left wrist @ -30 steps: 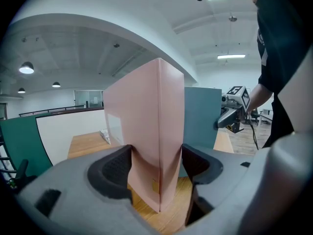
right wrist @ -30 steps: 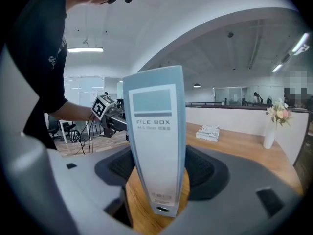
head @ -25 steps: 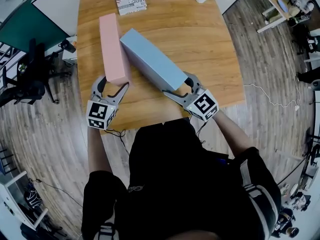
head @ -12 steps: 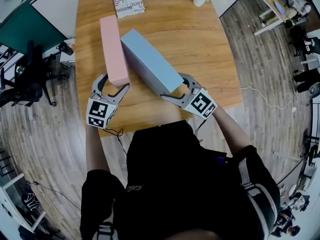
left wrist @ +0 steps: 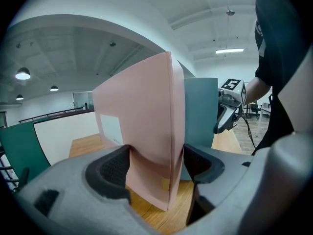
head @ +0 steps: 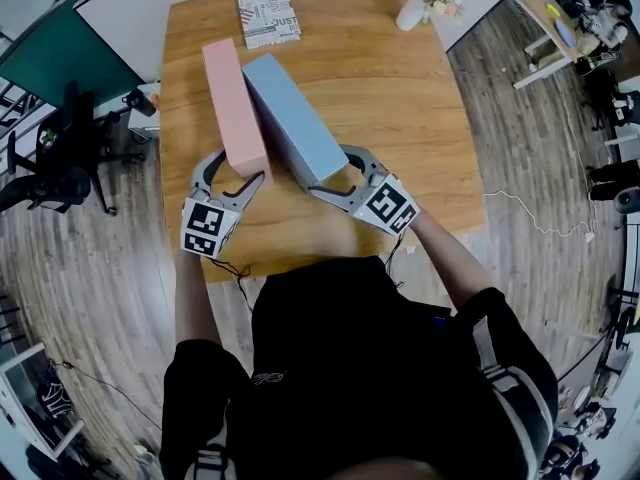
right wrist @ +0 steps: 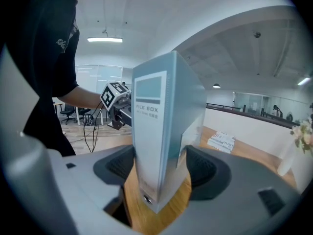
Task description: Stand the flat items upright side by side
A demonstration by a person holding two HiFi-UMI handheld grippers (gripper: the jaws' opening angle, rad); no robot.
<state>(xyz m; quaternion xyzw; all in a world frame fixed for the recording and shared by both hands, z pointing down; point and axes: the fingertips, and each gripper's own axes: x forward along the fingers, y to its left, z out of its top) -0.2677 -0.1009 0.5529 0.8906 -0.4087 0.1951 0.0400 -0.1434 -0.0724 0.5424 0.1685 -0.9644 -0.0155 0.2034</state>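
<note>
Two file boxes stand on edge on the wooden table [head: 400, 118]. The pink box [head: 235, 108] is on the left and the blue box [head: 293, 118] leans in close on its right, their far ends almost touching. My left gripper [head: 232, 173] is shut on the pink box's near end; in the left gripper view both pads press the pink box [left wrist: 142, 126], with the blue box [left wrist: 200, 111] just behind. On the other side, my right gripper [head: 333, 176] is shut on the near end of the blue box [right wrist: 156, 131].
A patterned book [head: 268, 16] lies at the table's far edge. At the far right corner a white vase with flowers [head: 412, 10] stands. Bare wood stretches to the right of the boxes. A black chair [head: 70, 158] stands on the floor to the left.
My right gripper has swung the blue box's near end leftward, so it now runs close alongside the pink box. The left gripper and pink box have barely moved.
</note>
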